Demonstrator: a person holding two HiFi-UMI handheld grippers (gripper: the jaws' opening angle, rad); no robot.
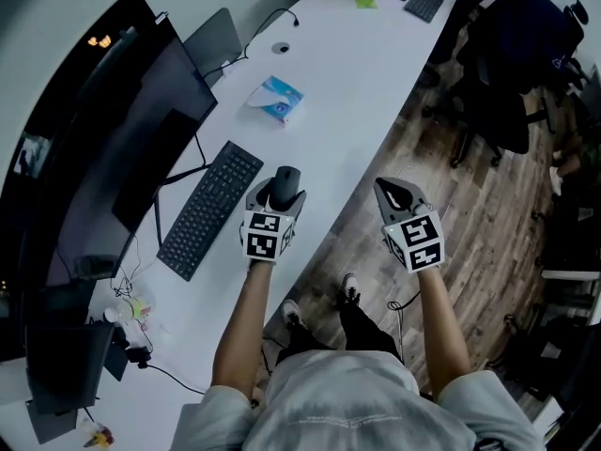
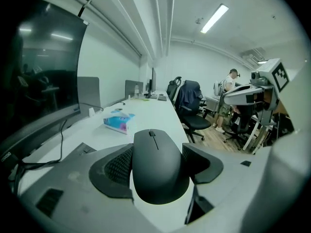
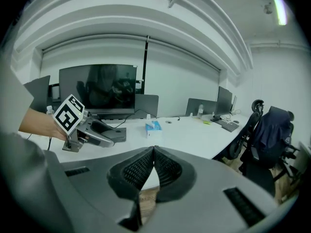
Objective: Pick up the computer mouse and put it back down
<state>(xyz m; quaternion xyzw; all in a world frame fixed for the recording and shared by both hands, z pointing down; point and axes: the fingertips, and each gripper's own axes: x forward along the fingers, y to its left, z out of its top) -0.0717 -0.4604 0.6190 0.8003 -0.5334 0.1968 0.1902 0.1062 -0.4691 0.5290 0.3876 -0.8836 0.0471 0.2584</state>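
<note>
Holding the black computer mouse in the left hand-held gripper, ribbed pads pressed against both flanks, scroll wheel pointing away. Cannot tell whether lifted clear of the white bench or resting on it. Closed on nothing at the right hand-held gripper, pads meeting at the tips. Shown only by the head view: a black keyboard just left of the left hand-held gripper, and the right hand-held gripper held off the bench edge over wooden floor, roughly level with the left one and well apart from it. Shown by the left gripper view alone: a person standing far off, ahead and to the right, past a dark office chair. Caught in all three views: a blue tissue pack on the bench ahead of the left hand-held gripper. Seen in the right gripper view: a dark monitor beyond the left hand-held gripper, well off to the left of the right one's closed jaws.
</note>
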